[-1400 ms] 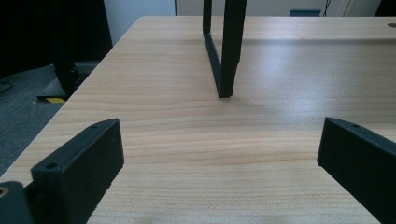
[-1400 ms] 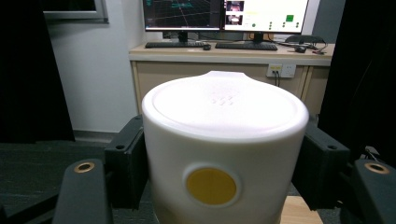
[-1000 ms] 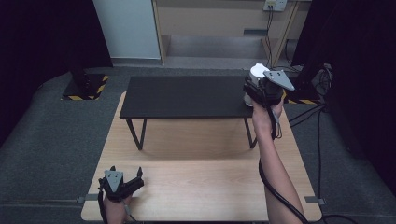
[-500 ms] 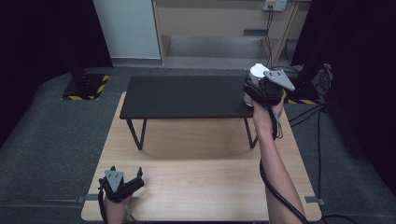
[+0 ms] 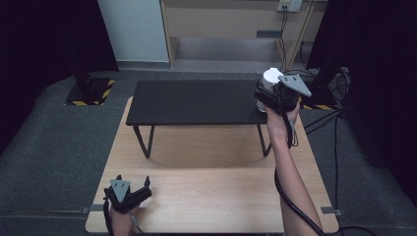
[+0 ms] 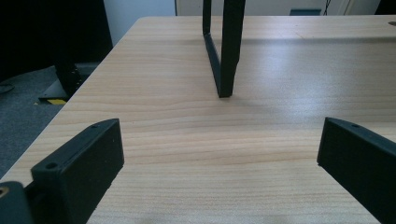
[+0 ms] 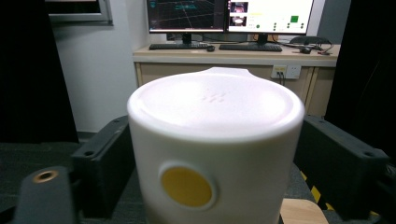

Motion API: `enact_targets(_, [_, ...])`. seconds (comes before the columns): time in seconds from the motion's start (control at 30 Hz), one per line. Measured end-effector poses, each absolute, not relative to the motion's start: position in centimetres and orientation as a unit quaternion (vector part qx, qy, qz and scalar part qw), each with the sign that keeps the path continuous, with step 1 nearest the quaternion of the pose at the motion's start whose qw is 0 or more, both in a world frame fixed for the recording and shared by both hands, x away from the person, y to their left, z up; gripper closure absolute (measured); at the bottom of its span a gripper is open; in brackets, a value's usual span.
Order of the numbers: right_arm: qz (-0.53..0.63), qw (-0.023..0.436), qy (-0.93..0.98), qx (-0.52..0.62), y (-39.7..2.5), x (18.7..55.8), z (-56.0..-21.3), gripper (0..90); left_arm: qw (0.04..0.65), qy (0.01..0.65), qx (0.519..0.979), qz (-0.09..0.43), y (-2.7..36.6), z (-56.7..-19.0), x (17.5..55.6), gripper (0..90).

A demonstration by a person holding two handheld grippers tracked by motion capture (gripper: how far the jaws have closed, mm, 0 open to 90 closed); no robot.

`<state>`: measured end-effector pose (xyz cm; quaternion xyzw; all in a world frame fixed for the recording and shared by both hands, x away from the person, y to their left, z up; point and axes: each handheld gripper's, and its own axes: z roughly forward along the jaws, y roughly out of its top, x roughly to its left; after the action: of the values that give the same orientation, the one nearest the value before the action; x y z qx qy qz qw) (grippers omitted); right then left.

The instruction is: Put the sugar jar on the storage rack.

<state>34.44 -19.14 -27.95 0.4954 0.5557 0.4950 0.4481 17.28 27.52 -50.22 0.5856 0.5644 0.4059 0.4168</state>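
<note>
White container clamped in right tool

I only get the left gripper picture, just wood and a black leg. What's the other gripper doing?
Observer: The right gripper is raised at the far right end of the black bench, shut on a white container.
Operator: Is anything on the container?
Observer: A round yellow dot on its side, facing the right gripper's camera.
Operator: What's behind it?
Observer: A desk with two lit monitors and keyboards.
</note>
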Motion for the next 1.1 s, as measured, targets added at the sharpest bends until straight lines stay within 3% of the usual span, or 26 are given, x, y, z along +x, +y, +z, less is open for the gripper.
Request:
enact_targets(0.2, [0.5,0.448,0.562,0.483,-19.4,33.7,-28.3,0.9,0.416,0.564,0.586,0.406,27.5,-50.2,17.3,0.0])
enact_targets(0.63, [0.513,0.462,0.557,0.462,-20.1,30.2,-30.4,0.5,0.416,0.565,0.587,0.404,27.5,-50.2,17.4,0.0])
enact_targets(1.1, [0.518,0.476,0.548,0.453,-22.7,25.3,-37.2,0.5,0.414,0.566,0.588,0.403,27.5,-50.1,17.4,0.0])
